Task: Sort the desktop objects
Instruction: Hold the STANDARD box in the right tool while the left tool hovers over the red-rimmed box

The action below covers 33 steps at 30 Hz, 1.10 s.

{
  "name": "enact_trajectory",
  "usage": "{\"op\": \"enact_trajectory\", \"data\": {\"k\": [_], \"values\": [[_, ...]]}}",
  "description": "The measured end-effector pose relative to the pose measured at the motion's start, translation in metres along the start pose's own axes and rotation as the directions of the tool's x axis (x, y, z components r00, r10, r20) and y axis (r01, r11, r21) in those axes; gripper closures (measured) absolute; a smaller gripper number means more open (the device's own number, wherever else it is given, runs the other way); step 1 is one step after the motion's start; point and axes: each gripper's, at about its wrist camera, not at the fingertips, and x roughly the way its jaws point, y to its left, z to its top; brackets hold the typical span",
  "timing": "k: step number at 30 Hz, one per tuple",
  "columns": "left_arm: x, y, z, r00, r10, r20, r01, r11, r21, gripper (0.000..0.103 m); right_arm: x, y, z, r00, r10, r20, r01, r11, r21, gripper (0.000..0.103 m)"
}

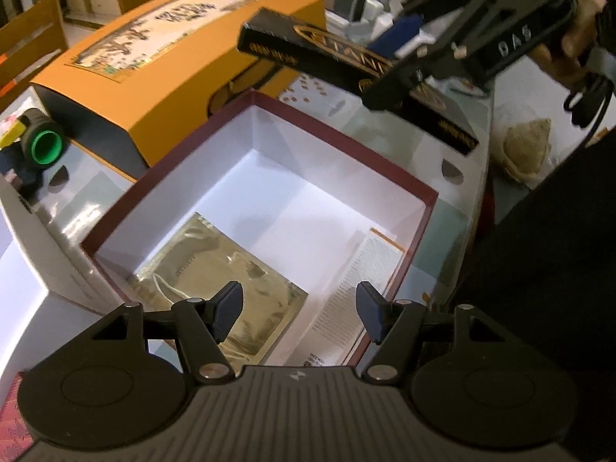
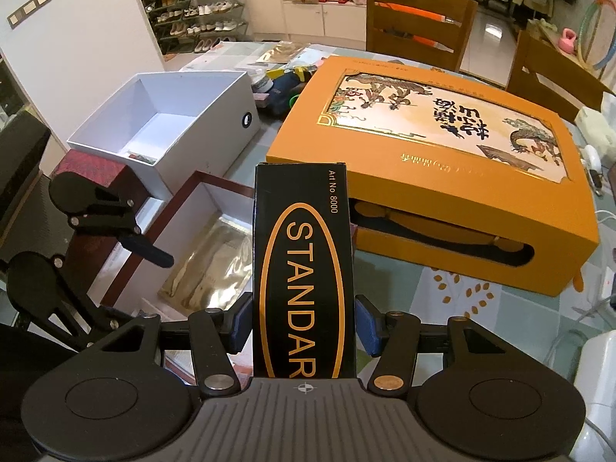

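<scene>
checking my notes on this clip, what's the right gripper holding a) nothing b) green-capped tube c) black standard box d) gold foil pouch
c: in the right wrist view the right gripper has its blue pads pressed on both sides of the black box printed STANDAR; the gold pouch lies in the open red box, below the empty left gripper.

Home: shoe rack (image 2: pixel 196 11), dining chair (image 2: pixel 417 23).

Wooden chairs (image 2: pixel 417 19) behind the table (image 2: pixel 481 308) — a shoe rack (image 2: pixel 196 11) against the far wall.
</scene>
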Motion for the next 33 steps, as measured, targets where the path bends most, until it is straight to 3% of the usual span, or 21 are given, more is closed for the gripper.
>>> {"op": "enact_trajectory", "data": {"k": [11,16,33], "values": [[0.028,0.004,0.007,0.991,-0.071,-0.114,0.074,0.997,0.026,0.033,-0.009,-0.008,-0.013,1.0,-0.016,0.001,0.016,0.999,0.04,0.045],[0.033,0.01,0.009,0.986,-0.104,-0.128,0.105,0.994,0.001,0.033,-0.013,-0.012,-0.019,1.0,-0.03,-0.001,0.03,0.997,0.064,0.045],[0.031,0.016,0.018,0.994,-0.043,-0.102,0.046,0.999,0.025,0.028,-0.021,-0.016,-0.03,0.998,-0.061,0.005,0.06,0.992,0.112,0.045]]}}
